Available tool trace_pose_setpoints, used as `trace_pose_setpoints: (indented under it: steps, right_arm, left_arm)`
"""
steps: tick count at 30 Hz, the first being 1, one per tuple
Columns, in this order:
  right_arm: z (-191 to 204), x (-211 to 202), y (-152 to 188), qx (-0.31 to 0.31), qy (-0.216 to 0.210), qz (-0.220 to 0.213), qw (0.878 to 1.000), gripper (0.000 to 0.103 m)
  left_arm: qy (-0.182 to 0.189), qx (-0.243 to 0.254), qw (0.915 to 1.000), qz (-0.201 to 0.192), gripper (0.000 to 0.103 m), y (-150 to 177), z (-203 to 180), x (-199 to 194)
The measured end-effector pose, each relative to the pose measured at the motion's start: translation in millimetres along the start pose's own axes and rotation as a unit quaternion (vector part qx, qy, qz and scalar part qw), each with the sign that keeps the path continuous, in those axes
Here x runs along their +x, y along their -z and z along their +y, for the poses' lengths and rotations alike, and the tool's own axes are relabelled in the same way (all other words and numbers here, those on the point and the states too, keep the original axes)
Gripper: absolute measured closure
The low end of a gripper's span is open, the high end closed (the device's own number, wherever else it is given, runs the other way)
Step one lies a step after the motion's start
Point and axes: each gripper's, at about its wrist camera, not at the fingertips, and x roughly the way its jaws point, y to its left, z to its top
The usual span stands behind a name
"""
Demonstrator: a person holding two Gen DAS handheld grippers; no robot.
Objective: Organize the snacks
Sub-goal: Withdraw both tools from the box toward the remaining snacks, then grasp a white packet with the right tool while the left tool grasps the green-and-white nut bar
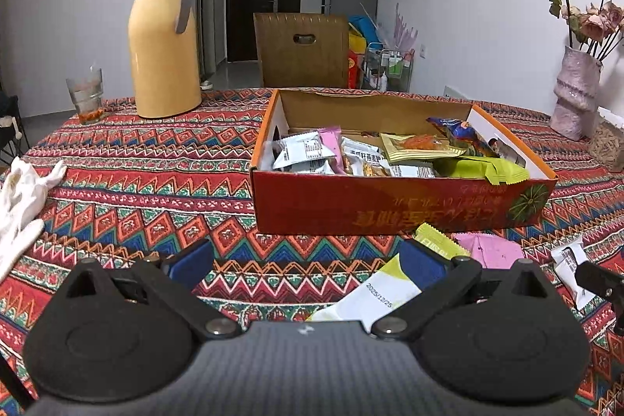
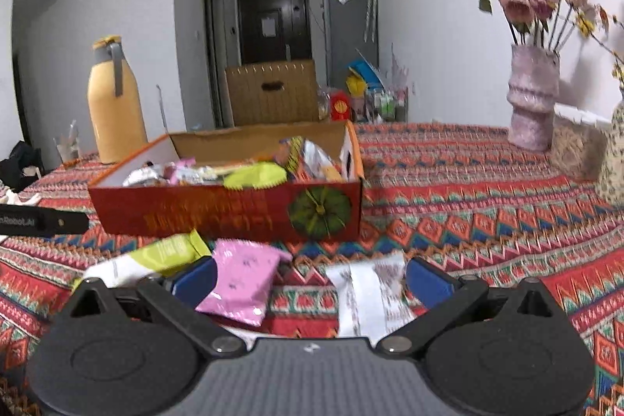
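A red cardboard box (image 1: 390, 209) holding several snack packets stands on the patterned tablecloth; the right wrist view shows the same box (image 2: 218, 217). Loose packets lie in front of it: a green-and-white one (image 1: 374, 295), a pink one (image 1: 487, 248) and a white one (image 1: 573, 268). My left gripper (image 1: 308, 262) is open above the cloth, the green-and-white packet beside its right finger. My right gripper (image 2: 312, 277) is open over the pink packet (image 2: 241, 283) and the white packet (image 2: 366, 295), with the green-and-white packet (image 2: 156, 256) to its left.
A yellow thermos jug (image 1: 163, 41) and a glass (image 1: 85, 96) stand at the back left. White gloves (image 1: 23, 197) lie at the left edge. A pink vase with dried roses (image 2: 530, 96) stands at the right. A wooden chair (image 1: 302, 49) is behind the table.
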Motion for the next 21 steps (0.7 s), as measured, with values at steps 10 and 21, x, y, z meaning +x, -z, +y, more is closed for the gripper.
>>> trace_pose_setpoints:
  steps: [10,21]
  right_arm:
    - [-15.1,10.8,2.5,0.0,0.014,0.037,0.999,0.0]
    - [-34.9,62.6,-0.8,0.004,0.039,0.117,0.992,0.016]
  left_arm:
    - [0.011,0.008,0.9999,0.01,0.0,10.9,-4.7,7.1]
    - [0.004,-0.004,0.9993,0.038,0.0,13.1,-1.4,21.5]
